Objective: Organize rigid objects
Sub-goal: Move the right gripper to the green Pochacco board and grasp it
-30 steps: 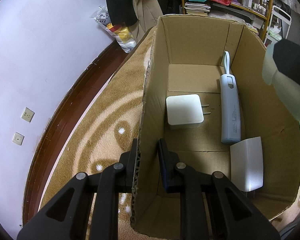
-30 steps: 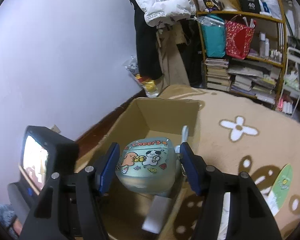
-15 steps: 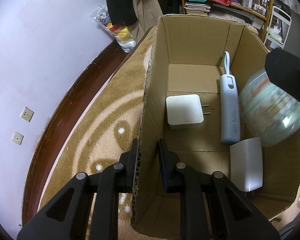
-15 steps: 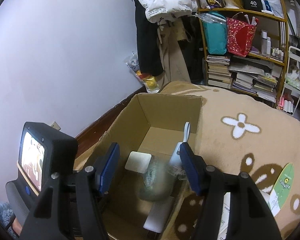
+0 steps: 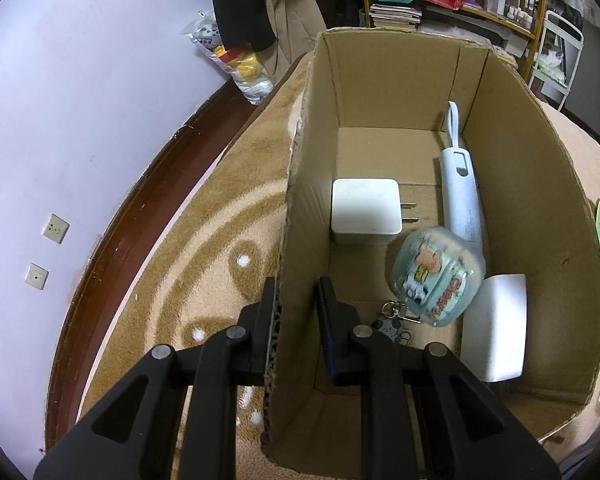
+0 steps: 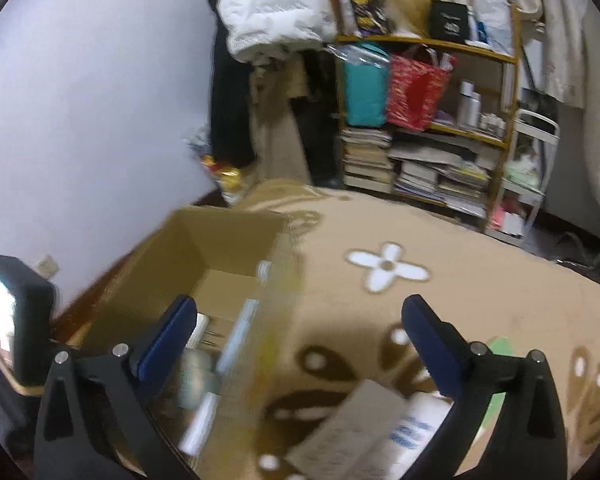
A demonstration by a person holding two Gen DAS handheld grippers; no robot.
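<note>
Left claw (image 5: 296, 312) grips box wall (image 5: 300, 216) | right claw (image 6: 296, 340) opening, empty — lint roller (image 5: 460, 196) lengthwise, handle far.

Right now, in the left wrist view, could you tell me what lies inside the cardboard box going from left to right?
White plug adapter → cartoon-printed round case with its keyring, → white rectangular block. The long pale blue device overlaps the case's span, so I leave it out.

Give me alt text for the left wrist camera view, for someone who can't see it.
The left hand-held gripper is clamped on the near wall of an open cardboard box standing on a tan patterned rug. Inside lie a white charger, a pale blue stick-shaped device, a cartoon-printed case with a keyring, and a white block.
</note>
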